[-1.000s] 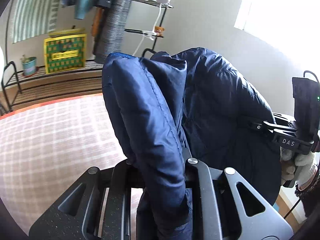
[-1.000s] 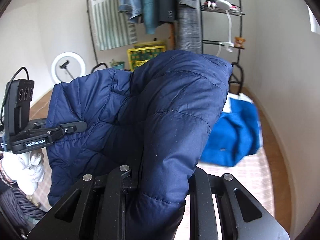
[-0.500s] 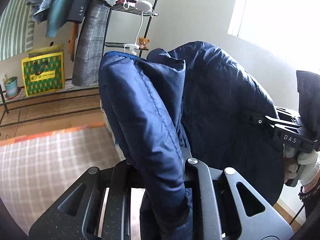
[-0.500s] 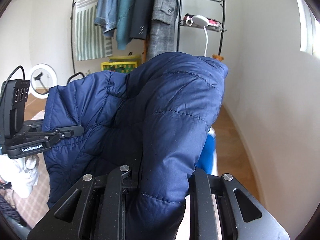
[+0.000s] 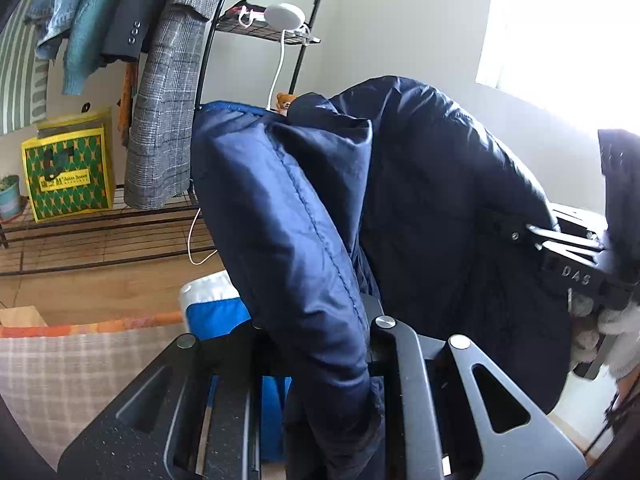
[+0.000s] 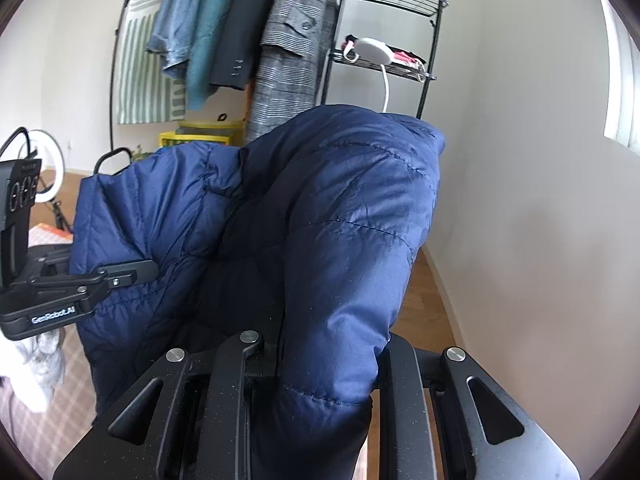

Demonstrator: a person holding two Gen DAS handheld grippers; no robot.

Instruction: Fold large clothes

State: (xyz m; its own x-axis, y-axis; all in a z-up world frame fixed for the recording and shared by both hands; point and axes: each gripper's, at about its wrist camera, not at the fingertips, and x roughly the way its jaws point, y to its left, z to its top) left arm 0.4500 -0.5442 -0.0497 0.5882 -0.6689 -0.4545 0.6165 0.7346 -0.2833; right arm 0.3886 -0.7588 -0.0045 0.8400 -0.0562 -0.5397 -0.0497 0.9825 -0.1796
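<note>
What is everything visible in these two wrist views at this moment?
Navy quilted puffer jacket: one, dark blue, held up between both grippers.
Hanging garments: several, denim, teal, navy, grey check, on the black rack.
Yellow-green woven bag: one, on the low rack shelf.
White clip lamp: one, on the wire shelf.
Bright blue cloth: one, low behind the jacket.
Checked bedcover: one, beige.
Left gripper: shut on jacket.
Right gripper: shut on jacket.
Gloved hand: white.

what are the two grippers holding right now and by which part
Both are shut on the navy puffer jacket. The left gripper pinches a padded, stitched fold of it; the right gripper pinches another quilted fold. Which part of the jacket each fold is cannot be told.
</note>
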